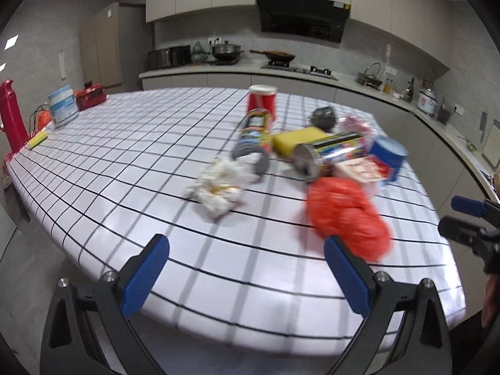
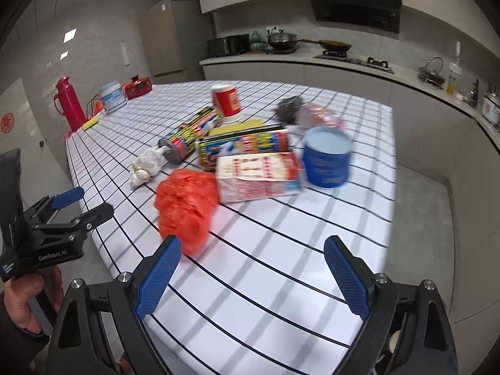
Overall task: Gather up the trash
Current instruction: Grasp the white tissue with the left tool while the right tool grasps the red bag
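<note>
Trash lies in a heap on a table with a white checked cloth [image 1: 131, 162] [image 2: 281, 265]. A crumpled red plastic bag [image 1: 347, 215] [image 2: 184, 206] is nearest. Behind it lie a crumpled white tissue [image 1: 218, 190] [image 2: 145, 165], two printed cans on their sides [image 1: 254, 134] [image 2: 243, 147], a red-and-white carton [image 2: 259, 175], a blue tub [image 1: 389, 156] [image 2: 326, 159], a red paper cup [image 1: 262, 100] [image 2: 226, 103], a yellow sponge [image 1: 297, 140] and a steel scourer [image 1: 323, 118] [image 2: 289, 107]. My left gripper [image 1: 247, 268] is open and empty at the near table edge. My right gripper [image 2: 253, 268] is open and empty just right of the red bag.
At the table's far left stand a red thermos [image 1: 11, 115] [image 2: 70, 106], a white-blue tub [image 1: 62, 106], a small red appliance [image 1: 90, 95] and another yellow sponge [image 1: 37, 140]. A kitchen counter [image 1: 343, 78] with stove and sink runs behind and along the right.
</note>
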The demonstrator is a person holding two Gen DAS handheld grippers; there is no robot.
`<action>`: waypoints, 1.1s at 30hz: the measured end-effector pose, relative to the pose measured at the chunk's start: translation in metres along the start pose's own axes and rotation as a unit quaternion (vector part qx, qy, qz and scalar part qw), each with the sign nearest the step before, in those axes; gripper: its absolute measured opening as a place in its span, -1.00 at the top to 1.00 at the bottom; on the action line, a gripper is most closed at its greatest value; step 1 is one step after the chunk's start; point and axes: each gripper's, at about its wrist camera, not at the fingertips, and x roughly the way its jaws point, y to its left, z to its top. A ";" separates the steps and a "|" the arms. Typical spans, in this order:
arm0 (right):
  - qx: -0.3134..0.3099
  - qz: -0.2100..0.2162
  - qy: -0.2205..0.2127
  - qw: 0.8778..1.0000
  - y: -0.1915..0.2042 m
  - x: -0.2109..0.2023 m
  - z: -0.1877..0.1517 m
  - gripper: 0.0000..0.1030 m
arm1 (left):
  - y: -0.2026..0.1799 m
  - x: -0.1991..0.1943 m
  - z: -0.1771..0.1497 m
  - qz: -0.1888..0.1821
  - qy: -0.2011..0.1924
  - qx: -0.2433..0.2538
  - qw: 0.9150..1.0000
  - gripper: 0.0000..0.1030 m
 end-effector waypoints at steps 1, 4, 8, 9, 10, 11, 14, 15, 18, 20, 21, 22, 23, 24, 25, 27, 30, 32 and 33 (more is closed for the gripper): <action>-0.001 0.004 0.005 1.000 0.009 0.010 0.003 -0.82 | 0.005 0.005 0.002 0.000 0.002 0.001 1.000 -0.92; -0.001 0.007 0.015 1.000 0.028 0.032 0.011 -0.82 | 0.019 0.025 0.012 -0.006 0.014 0.006 1.000 -0.86; 0.000 0.011 0.027 1.000 0.045 0.058 0.019 -0.75 | 0.031 0.050 0.023 -0.025 0.031 0.013 0.999 -0.68; 0.001 0.012 0.031 0.999 0.048 0.064 0.020 -0.68 | 0.034 0.055 0.025 -0.031 0.034 0.017 0.999 -0.65; 0.001 0.014 0.035 0.999 0.050 0.070 0.022 -0.60 | 0.036 0.061 0.027 -0.038 0.039 0.019 0.998 -0.61; 0.000 0.016 0.041 0.999 0.051 0.076 0.023 -0.52 | 0.038 0.064 0.029 -0.043 0.042 0.018 0.998 -0.61; -0.002 0.014 0.053 0.998 0.055 0.088 0.024 -0.50 | 0.040 0.074 0.033 -0.058 0.053 0.019 0.997 -0.61; -0.001 0.014 0.056 0.998 0.055 0.092 0.025 -0.50 | 0.039 0.076 0.035 -0.063 0.056 0.019 0.996 -0.61; 0.001 0.017 0.066 0.998 0.055 0.100 0.025 -0.50 | 0.037 0.084 0.038 -0.072 0.068 0.026 0.995 -0.61; 0.000 0.018 0.072 0.997 0.057 0.106 0.025 -0.50 | 0.036 0.091 0.040 -0.074 0.081 0.031 0.994 -0.61; 0.000 0.019 0.074 0.997 0.058 0.109 0.025 -0.50 | 0.035 0.093 0.041 -0.074 0.084 0.033 0.993 -0.61; 0.000 0.022 0.076 0.997 0.059 0.111 0.025 -0.46 | 0.036 0.095 0.042 -0.073 0.086 0.035 0.993 -0.61; 0.000 0.024 0.078 0.997 0.060 0.112 0.024 -0.29 | 0.036 0.097 0.043 -0.071 0.089 0.037 0.993 -0.52; -0.003 0.021 0.075 0.997 0.062 0.112 0.024 -0.12 | 0.035 0.098 0.043 -0.068 0.090 0.041 0.993 -0.46; -0.005 0.026 0.075 0.997 0.063 0.112 0.024 0.16 | 0.035 0.098 0.044 -0.067 0.088 0.046 0.993 -0.20; -0.001 0.038 0.077 0.996 0.063 0.112 0.026 0.24 | 0.035 0.097 0.046 -0.072 0.085 0.052 0.992 0.06; -0.002 0.040 0.067 0.997 0.063 0.105 0.026 0.27 | 0.037 0.087 0.044 -0.077 0.070 0.047 0.993 0.11; 0.002 0.044 0.058 0.997 0.063 0.097 0.026 0.28 | 0.037 0.080 0.043 -0.074 0.058 0.044 0.995 0.11; 0.002 0.044 0.055 0.997 0.062 0.093 0.026 0.28 | 0.038 0.074 0.041 -0.075 0.052 0.040 0.995 0.11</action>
